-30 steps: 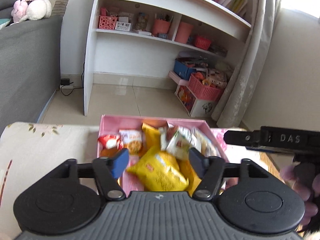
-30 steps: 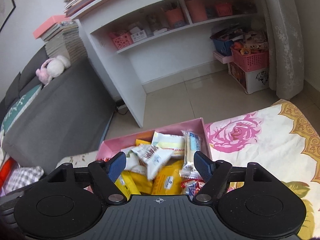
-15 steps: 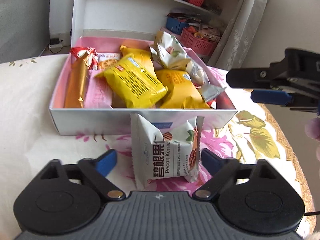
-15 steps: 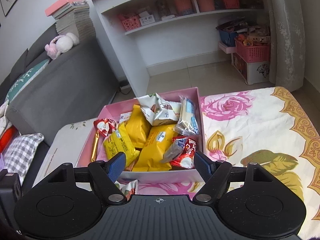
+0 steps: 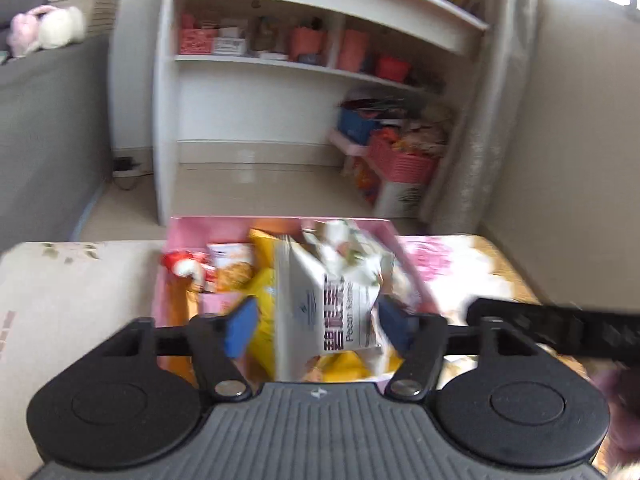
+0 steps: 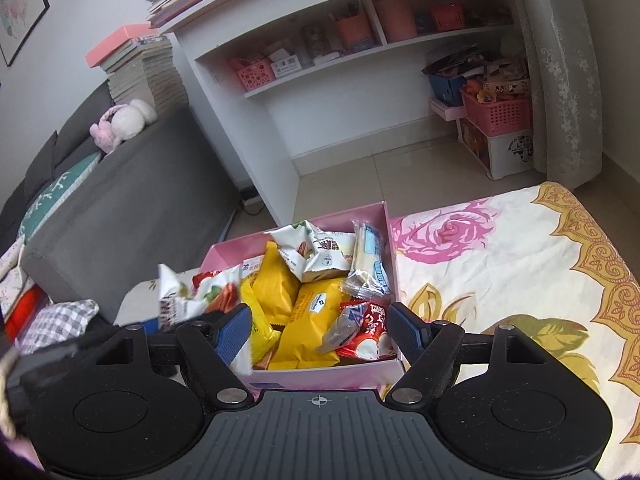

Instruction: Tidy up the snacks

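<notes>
A pink snack box (image 6: pixel 390 236) sits on the floral tablecloth, holding yellow packets (image 6: pixel 314 316), a white pecan packet (image 6: pixel 320 254) and a red packet (image 6: pixel 370 338). In the left wrist view a second white pecan packet (image 5: pixel 338 300) sits between the fingers of my left gripper (image 5: pixel 316 326), over the box (image 5: pixel 186 232); the jaws stand wide and the frame is blurred, so the grip is unclear. This packet also shows at the left of the right wrist view (image 6: pixel 180 298). My right gripper (image 6: pixel 320 330) is open and empty above the box's near edge.
A grey sofa (image 6: pixel 120 200) stands to the left, with a white shelf unit (image 6: pixel 320 80) behind the table. Pink baskets (image 6: pixel 498 114) sit on the floor by the curtain. The floral tablecloth (image 6: pixel 500 272) stretches to the right of the box.
The pecan packet stood on the cloth in front of the box; now it is up between my left fingers over the box. The right gripper has moved closer to the box.
</notes>
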